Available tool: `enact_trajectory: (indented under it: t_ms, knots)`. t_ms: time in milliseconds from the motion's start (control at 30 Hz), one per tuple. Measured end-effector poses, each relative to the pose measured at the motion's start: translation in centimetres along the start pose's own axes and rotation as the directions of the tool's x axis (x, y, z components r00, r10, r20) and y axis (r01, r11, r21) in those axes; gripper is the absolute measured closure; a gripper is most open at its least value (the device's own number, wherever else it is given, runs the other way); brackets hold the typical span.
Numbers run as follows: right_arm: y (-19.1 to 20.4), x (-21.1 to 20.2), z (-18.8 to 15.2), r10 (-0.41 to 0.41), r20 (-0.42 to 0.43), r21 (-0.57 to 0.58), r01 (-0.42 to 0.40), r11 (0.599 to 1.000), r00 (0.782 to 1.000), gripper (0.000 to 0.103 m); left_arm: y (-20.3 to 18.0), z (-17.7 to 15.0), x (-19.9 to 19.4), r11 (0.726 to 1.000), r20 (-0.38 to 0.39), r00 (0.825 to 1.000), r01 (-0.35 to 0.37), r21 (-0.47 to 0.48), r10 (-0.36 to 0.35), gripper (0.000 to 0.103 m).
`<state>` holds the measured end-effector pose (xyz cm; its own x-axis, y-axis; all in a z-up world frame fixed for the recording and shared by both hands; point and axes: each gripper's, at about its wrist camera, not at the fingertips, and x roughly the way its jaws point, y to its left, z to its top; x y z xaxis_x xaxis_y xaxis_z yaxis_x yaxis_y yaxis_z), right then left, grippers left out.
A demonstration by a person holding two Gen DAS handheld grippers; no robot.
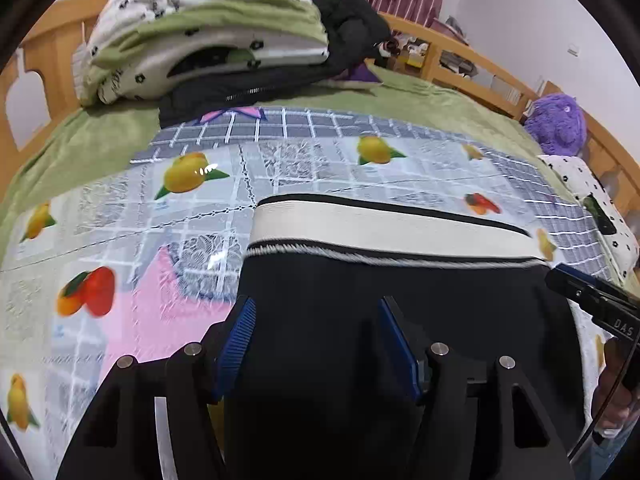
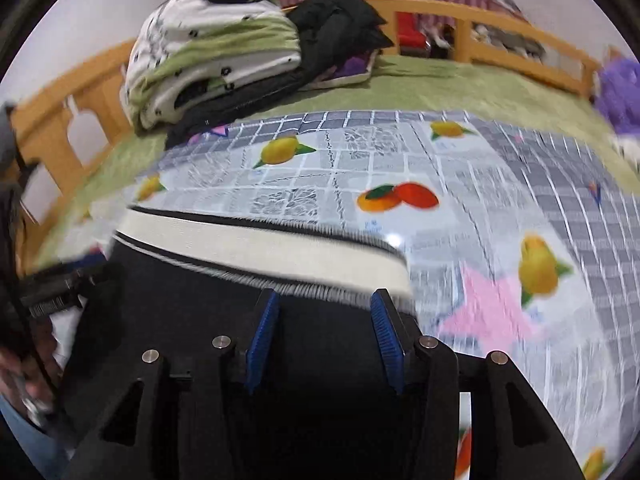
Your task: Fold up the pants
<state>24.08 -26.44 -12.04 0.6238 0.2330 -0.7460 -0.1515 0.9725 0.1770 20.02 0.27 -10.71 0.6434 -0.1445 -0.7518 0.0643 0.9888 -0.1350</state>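
Both pants (image 1: 400, 320) legs cut off below

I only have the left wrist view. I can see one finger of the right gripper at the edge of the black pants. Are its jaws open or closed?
Observer: Open. The right gripper has its blue pads apart above the black pants with a white elastic waistband, and nothing is visibly pinched.
Operator: Where along the waistband is it?
Observer: Near the right end of the waistband. The right finger's tip overlaps that corner.
Operator: What's beyond it on that side?
Observer: A pink star print on the glossy fruit-patterned tablecloth.
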Motion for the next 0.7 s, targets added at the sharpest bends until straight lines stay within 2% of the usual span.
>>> enact_trajectory:
  t_ms: [100,167,267,367,467,567,700]
  knots:
    - [0.0,-3.9,-1.6,-0.010,0.025,0.065,0.008,0.998,1.000,0.049,-1.1,-0.2,-3.9,1.000,0.034,0.999,-0.006,-0.014,0.007,0.042]
    - [0.5,-6.9,-2.7,-0.024,0.064,0.074,0.019,0.997,0.998,0.037,-1.7,-0.5,-6.9,0.999,0.068,0.998,0.005,-0.041,-0.002,0.041]
    - [1.7,-11.6,-3.9,-0.055,0.140,0.055,0.047,0.997,0.989,0.021,-2.2,-1.3,-10.9,0.997,0.112,0.994,0.015,-0.072,-0.007,0.034]
    - [2.6,-15.8,-5.3,-0.084,0.188,0.034,0.079,0.996,0.979,0.012,-3.2,-2.8,-14.5,0.998,0.135,0.991,-0.008,-0.057,0.016,0.032]
    - [3.1,-19.0,-6.9,-0.110,0.209,0.020,0.108,0.994,0.972,0.005,-4.2,-4.4,-17.8,0.999,0.170,0.985,-0.037,-0.018,0.040,0.024]
    - [2.9,-21.4,-9.2,-0.141,0.207,0.047,0.134,0.990,0.968,0.004,-5.0,-6.8,-20.8,0.998,0.216,0.974,-0.066,0.024,0.059,0.017]
    - [3.0,-24.1,-11.9,-0.176,0.224,0.064,0.166,0.984,0.958,0.000,-5.2,-9.7,-22.7,0.997,0.215,0.975,-0.069,0.038,0.059,0.017]
